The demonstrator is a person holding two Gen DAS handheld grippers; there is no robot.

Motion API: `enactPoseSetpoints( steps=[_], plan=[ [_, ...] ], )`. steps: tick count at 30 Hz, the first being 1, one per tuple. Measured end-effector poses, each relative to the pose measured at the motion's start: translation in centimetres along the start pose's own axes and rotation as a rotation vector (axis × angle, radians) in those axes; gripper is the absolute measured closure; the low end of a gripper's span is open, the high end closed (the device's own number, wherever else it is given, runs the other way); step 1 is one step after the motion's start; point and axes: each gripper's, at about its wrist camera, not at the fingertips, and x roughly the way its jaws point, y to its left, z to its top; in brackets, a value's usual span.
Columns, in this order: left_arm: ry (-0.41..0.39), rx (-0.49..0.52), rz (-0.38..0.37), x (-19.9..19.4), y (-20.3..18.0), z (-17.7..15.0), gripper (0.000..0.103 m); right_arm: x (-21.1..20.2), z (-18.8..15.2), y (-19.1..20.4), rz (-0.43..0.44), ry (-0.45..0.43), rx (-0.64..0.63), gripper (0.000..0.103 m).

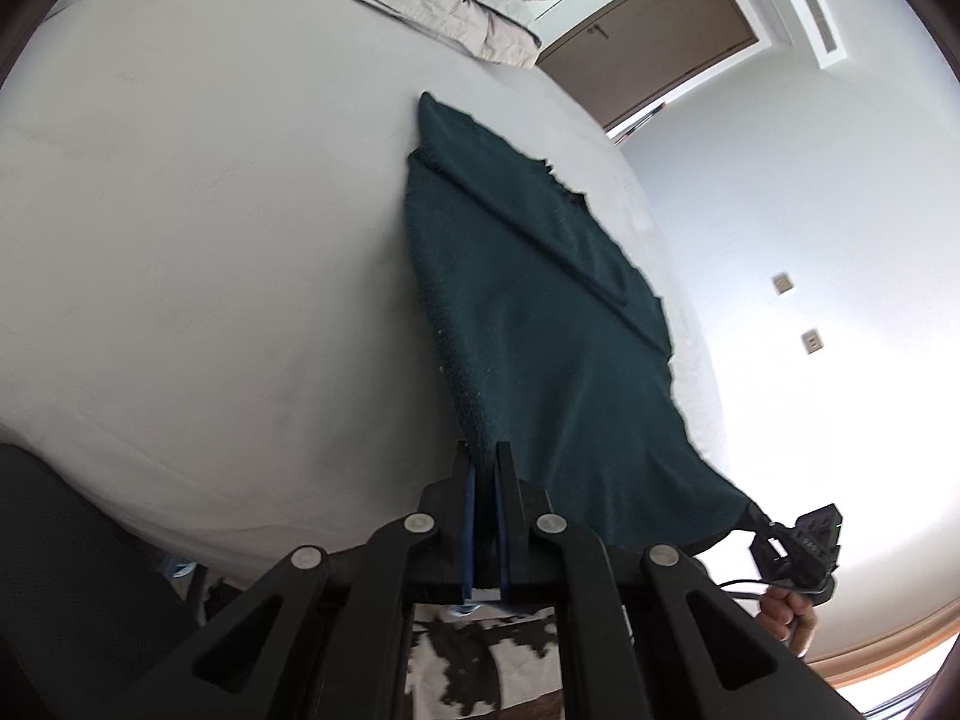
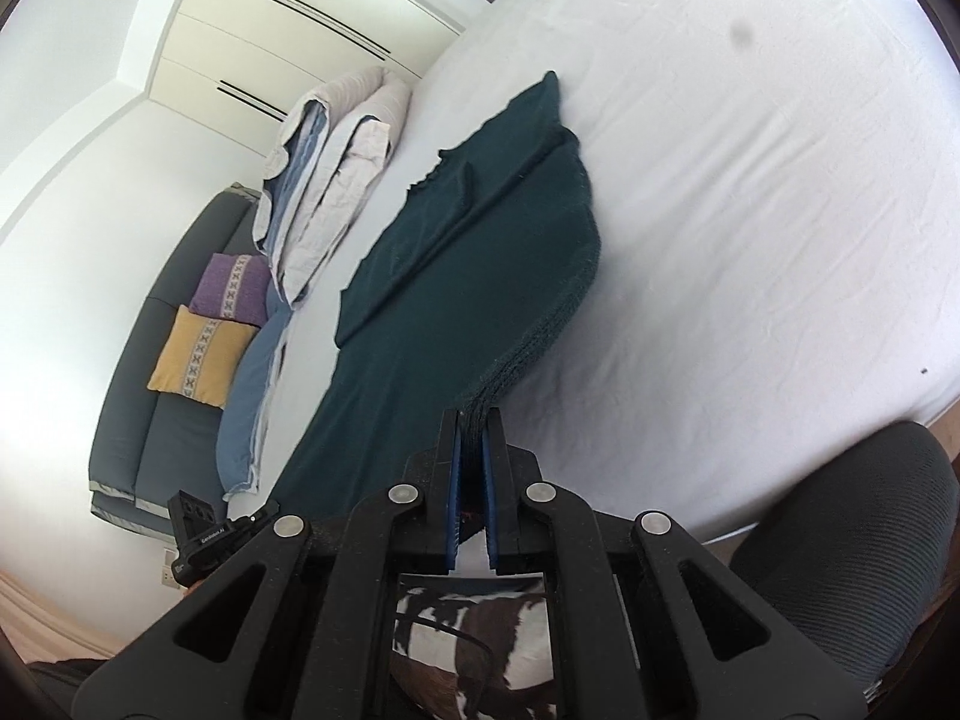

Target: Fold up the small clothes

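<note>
1. The left gripper point(image 1: 487, 468) is clamped on one near corner of a dark green garment point(image 1: 528, 300); its jaws are closed on the ribbed hem.
2. The right gripper point(image 2: 474, 420) pinches the other near corner in the same way (both equally near).
3. The garment stretches away from both tools, long axis pointing toward the far side, sleeves folded inward.
4. It lies on a white bed point(image 1: 210, 240).
5. Beyond: folded duvets point(image 2: 336, 168), a sofa point(image 2: 174, 420) with cushions, a door point(image 1: 654, 36).
</note>
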Motion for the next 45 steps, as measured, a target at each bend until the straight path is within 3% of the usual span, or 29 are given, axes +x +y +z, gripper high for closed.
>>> enactPoseSetpoints(
  steps=[11, 22, 35, 40, 45],
  plan=[
    [-0.082, -0.032, -0.139, 0.8, -3.0, 6.3, 0.097, 0.6, 8.0, 2.3, 0.080, -0.097, 0.028, 0.098],
    [-0.139, -0.111, -0.198, 5.4, -3.8, 16.1, 0.097, 5.8, 20.2, 3.1, 0.110, -0.152, 0.064, 0.098],
    [-0.139, -0.195, -0.134, 15.5, -1.4, 28.6, 0.097, 19.7, 35.2, 1.4, 0.025, -0.170, 0.132, 0.098],
    [-0.124, -0.213, -0.085, 19.8, -0.4, 32.0, 0.097, 25.0, 39.2, -1.0, -0.044, -0.164, 0.171, 0.098],
    [-0.099, -0.232, 0.013, 23.9, 1.5, 33.8, 0.096, 30.4, 41.2, -4.0, -0.154, -0.129, 0.187, 0.094]
  ],
)
